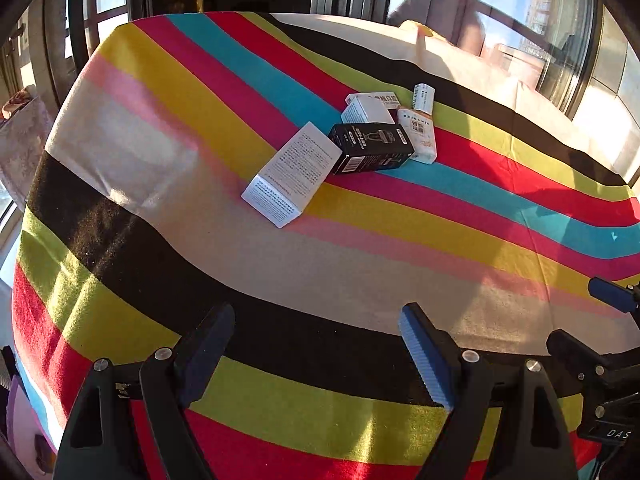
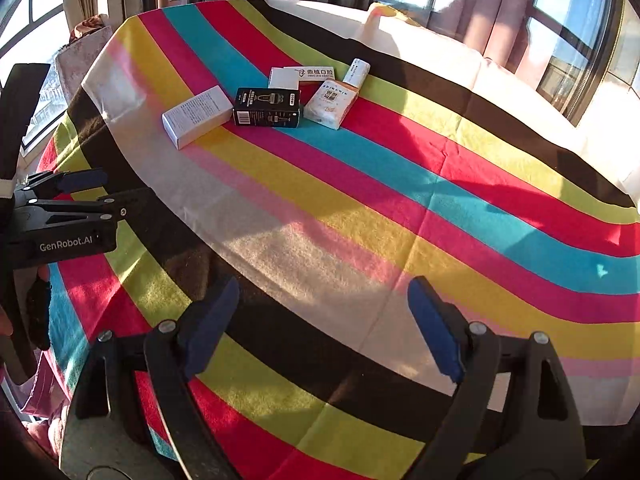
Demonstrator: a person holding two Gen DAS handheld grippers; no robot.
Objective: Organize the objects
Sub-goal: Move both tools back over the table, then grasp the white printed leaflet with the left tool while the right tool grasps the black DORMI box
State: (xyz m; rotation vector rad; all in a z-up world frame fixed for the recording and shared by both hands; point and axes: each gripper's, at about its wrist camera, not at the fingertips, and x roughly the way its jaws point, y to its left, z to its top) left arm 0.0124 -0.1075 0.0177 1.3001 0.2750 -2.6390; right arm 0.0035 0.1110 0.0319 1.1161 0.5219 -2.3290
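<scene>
Several small boxes lie clustered on a striped tablecloth [image 1: 360, 280]. A white box with fine print [image 1: 292, 174] [image 2: 198, 116] lies nearest the left. A black box [image 1: 370, 148] [image 2: 267, 107] sits beside it. A white and orange pack [image 1: 420, 138] [image 2: 331, 104], a small white tube box [image 1: 424, 98] [image 2: 357, 72] and flat white boxes [image 1: 370, 106] [image 2: 304, 75] lie behind. My left gripper [image 1: 318, 344] is open and empty, well short of the boxes. My right gripper [image 2: 324, 320] is open and empty, also far from them.
The tablecloth [image 2: 360, 220] covers a round table; its edge drops away at left and front. The left gripper shows at the left of the right wrist view [image 2: 68, 208]. Windows and a cream sofa [image 2: 460, 56] stand behind the table.
</scene>
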